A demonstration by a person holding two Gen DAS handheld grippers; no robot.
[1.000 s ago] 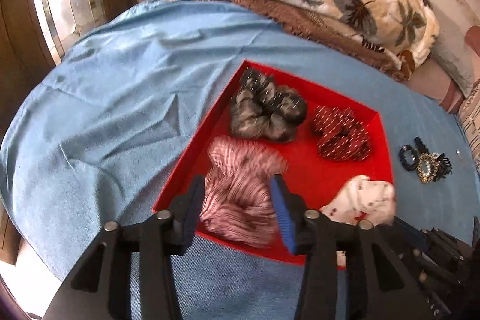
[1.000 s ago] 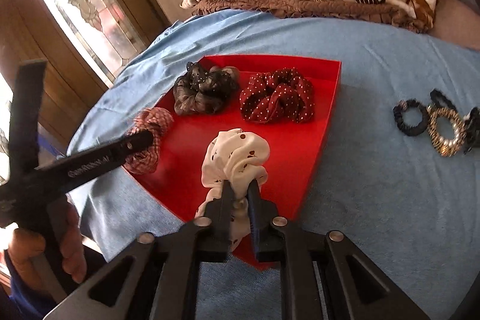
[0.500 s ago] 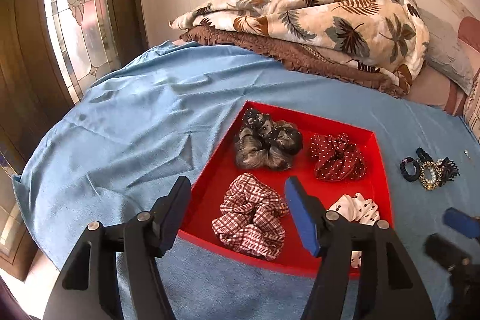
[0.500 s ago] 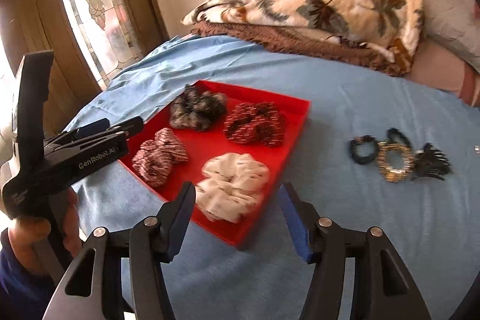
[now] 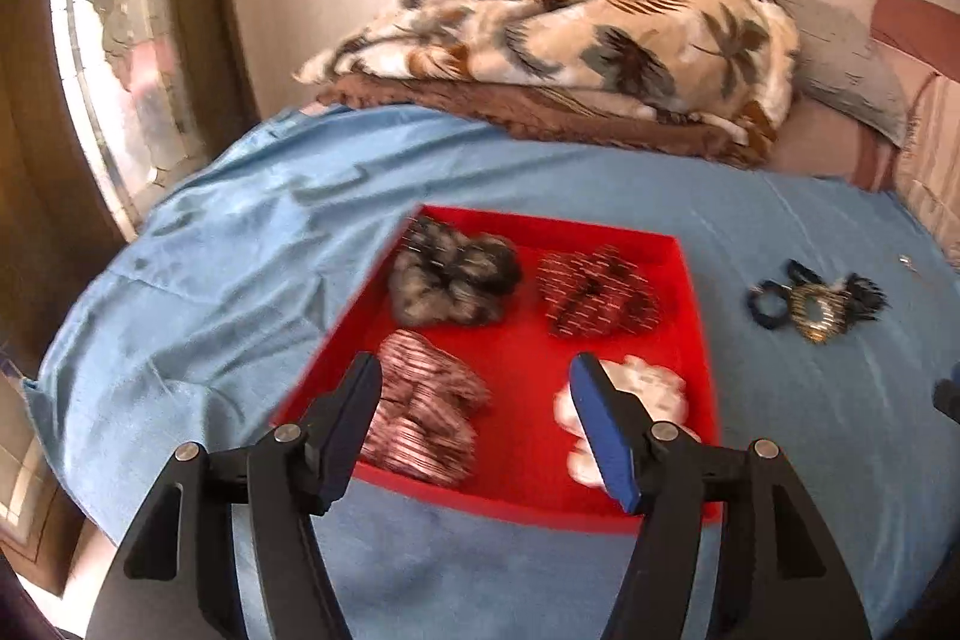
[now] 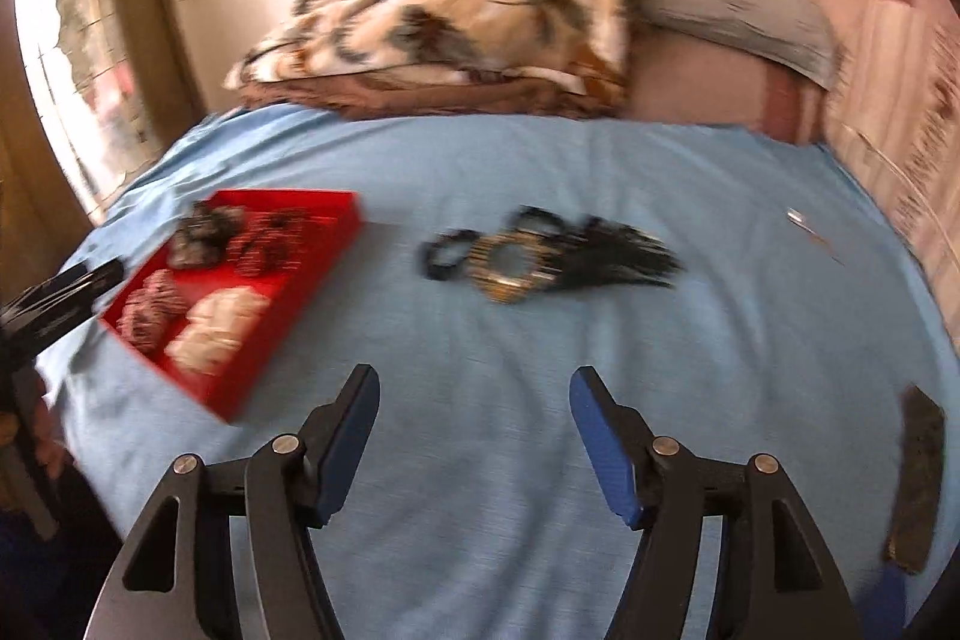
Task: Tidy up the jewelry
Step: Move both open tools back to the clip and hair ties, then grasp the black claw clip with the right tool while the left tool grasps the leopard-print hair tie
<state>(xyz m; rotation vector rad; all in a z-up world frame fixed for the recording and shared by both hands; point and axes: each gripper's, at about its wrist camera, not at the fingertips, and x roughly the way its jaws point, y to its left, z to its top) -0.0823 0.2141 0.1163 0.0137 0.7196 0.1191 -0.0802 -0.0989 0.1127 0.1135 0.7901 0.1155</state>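
A red tray [image 5: 528, 496] lies on the blue cloth and holds a plaid scrunchie [image 5: 423, 412], a grey-black one [image 5: 453, 280], a red dotted one [image 5: 597, 292] and a white one [image 5: 654, 388]. My left gripper [image 5: 474, 376] is open and empty, raised over the tray's near side. The tray also shows at the left in the right wrist view [image 6: 240, 388]. My right gripper [image 6: 474, 388] is open and empty above bare cloth. Ahead of it lie a dark hair band [image 6: 444, 259], a gold bracelet [image 6: 510, 274] and a black fringed piece [image 6: 624, 259].
A folded leaf-print blanket [image 5: 570, 34] lies at the back of the bed with a pillow [image 6: 738, 4] beside it. A window [image 5: 114, 58] is at the left. A dark flat object [image 6: 918, 478] lies at the right edge. The bracelets also show in the left wrist view [image 5: 816, 304].
My right gripper opened, left the white scrunchie in the tray, and swung right towards the bracelets. My left gripper pulled back and up from the plaid scrunchie.
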